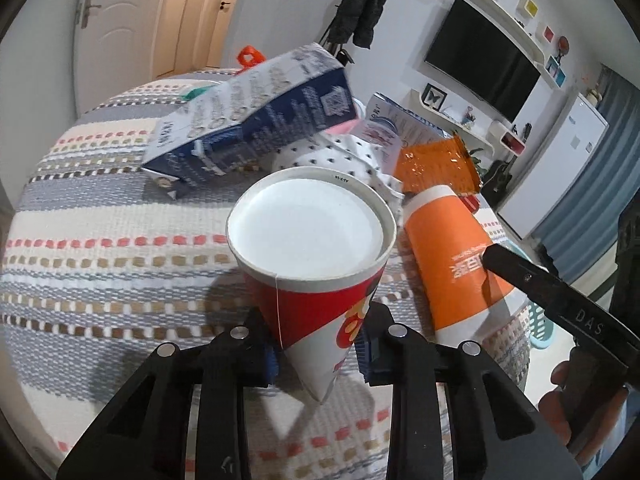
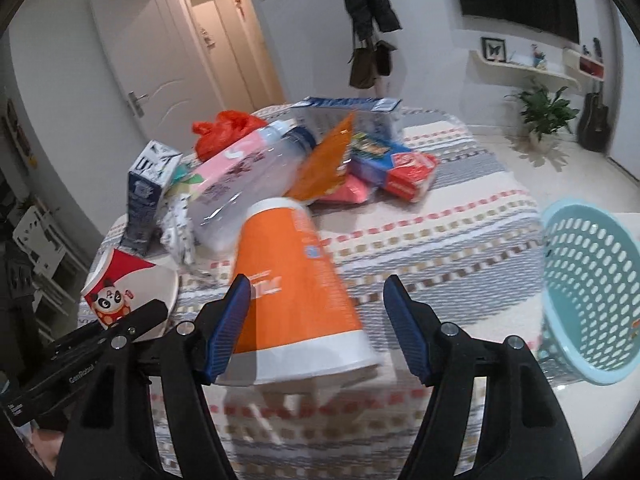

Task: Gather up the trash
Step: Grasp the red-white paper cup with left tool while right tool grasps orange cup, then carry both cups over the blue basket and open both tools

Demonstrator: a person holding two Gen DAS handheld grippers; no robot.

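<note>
Your left tool [image 1: 320, 354] is clamped on the red and white paper cup [image 1: 316, 276]: both ribbed blue pads press its flattened lower end, and its round white base faces you, the cup tilted up off the woven striped cloth on the tabletop [image 1: 100, 248]. Your right tool [image 2: 316, 332] stands with its jaws apart around the orange paper cup [image 2: 296, 292], a smooth cone lying on its side with the white rim toward you; the left pad sits against or just beside the cup's wall, the right pad is clear of it, so nothing is gripped. Beyond the orange cup the rest of the trash is heaped together: a clear plastic bottle [image 2: 256, 172] with a pink label, a crinkled orange wrapper [image 2: 326, 164], a dark blue milk carton [image 2: 146, 196], flat red and blue boxes [image 2: 396, 170] and a red plastic bag [image 2: 224, 128]. A pale blue perforated plastic basket [image 2: 592, 292] stands at the right edge of the tabletop, well apart from the heap.
</note>
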